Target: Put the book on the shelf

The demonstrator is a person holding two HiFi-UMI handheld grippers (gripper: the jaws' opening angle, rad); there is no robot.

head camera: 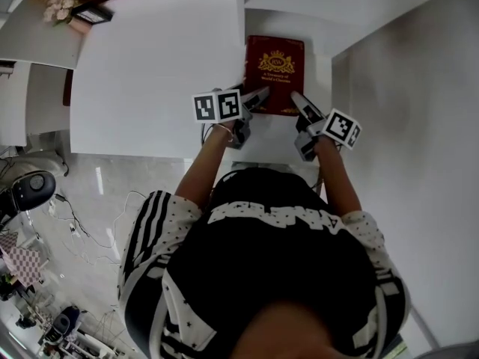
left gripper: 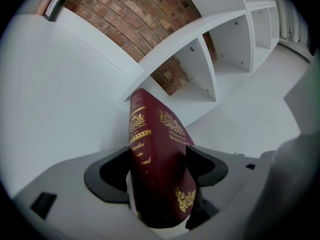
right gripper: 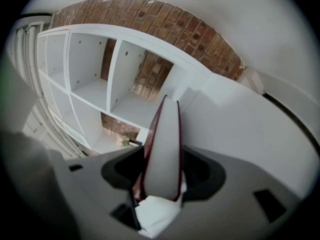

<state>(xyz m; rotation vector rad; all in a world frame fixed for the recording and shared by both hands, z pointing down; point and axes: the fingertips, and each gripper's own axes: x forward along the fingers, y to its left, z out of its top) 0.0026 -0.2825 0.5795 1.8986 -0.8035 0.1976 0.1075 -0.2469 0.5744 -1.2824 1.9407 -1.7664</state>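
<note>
Above the white table, brick wall behind the shelf, left gripper and right gripper clamp the book by its near edge.

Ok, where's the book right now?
Top centre of the head view: the book is gripped at its near corners by the left tool and right tool, facing the white shelf.

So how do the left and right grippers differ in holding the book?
The left gripper clamps the book at its spine; the right gripper clamps its white page edge. The left gripper faces gilt lettering; the right gripper faces plain pages. Both are shut on the book.
</note>
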